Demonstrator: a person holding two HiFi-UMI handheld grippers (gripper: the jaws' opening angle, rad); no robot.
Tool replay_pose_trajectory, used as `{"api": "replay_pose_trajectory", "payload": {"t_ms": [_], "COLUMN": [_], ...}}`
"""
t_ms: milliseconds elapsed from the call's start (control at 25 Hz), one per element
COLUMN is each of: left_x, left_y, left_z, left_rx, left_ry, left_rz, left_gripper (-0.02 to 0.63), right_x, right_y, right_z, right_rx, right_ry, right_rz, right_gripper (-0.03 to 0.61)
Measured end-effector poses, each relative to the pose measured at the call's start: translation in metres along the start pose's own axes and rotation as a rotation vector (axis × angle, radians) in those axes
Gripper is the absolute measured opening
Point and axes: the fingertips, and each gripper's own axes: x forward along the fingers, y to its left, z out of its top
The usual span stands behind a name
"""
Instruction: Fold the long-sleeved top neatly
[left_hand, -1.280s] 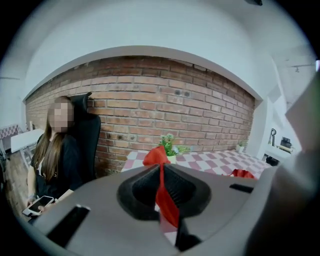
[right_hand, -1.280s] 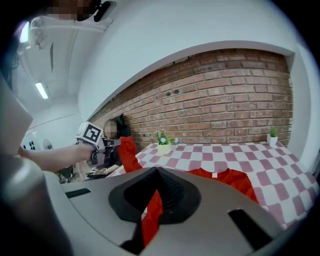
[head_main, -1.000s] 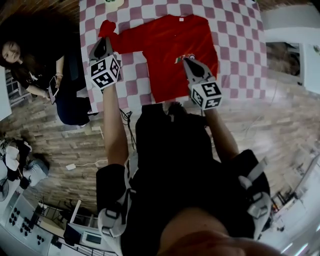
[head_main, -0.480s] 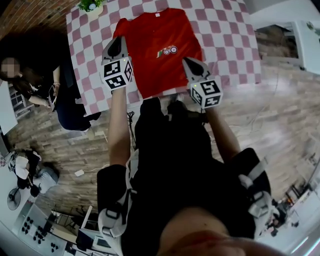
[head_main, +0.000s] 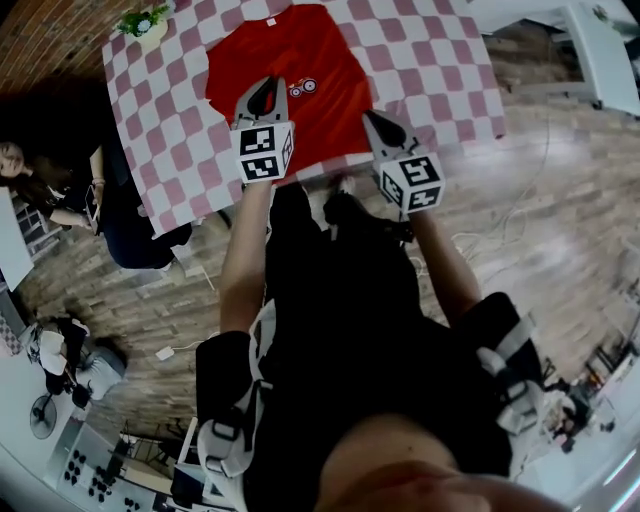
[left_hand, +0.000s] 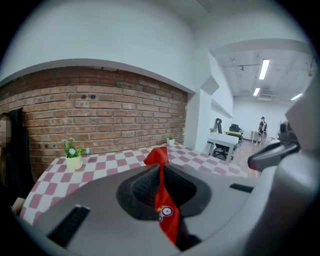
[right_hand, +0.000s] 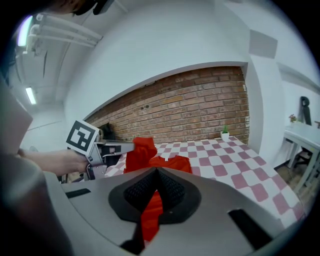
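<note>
On the checkered table the top lay spread with its collar toward the far edge and its near part taken up by both tools. I had the left gripper clenched on a pinch of the red cloth. Its own view showed the fabric, small printed badge included, squeezed between the pads. The right gripper was likewise clamped on the cloth, with a red strip running down between its closed jaws. I judged that holding the two pinches apart kept the edge taut, so it could go over as one straight fold rather than bunching. From the right gripper view, the left pinch stood raised above the table with cloth hanging from it. Only one container was about. A small pot at the table's far left corner held a green plant with pale flowers, well apart from the top. A person sat beside the table's left side.
</note>
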Motion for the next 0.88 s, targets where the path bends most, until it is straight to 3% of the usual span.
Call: {"api": "replay_pose_trajectory", "payload": {"t_ms": [400,880], "left_x": [0.048,0.057], "left_y": [-0.091,-0.131], "left_z": [-0.111,-0.167], "left_rx": [0.036,0.042], "left_ry": [0.167,0.258], "left_rz": [-0.091,-0.16], "left_gripper": [0.025,0.035], "right_x": [-0.03,-0.042], "right_y": [-0.043,-0.054], "right_z": [-0.03,-0.041], "right_rx": [0.031,0.042], "right_ry": [0.024,0.023], "right_rz": [-0.05,-0.056], "right_gripper": [0.009,0.009]}}
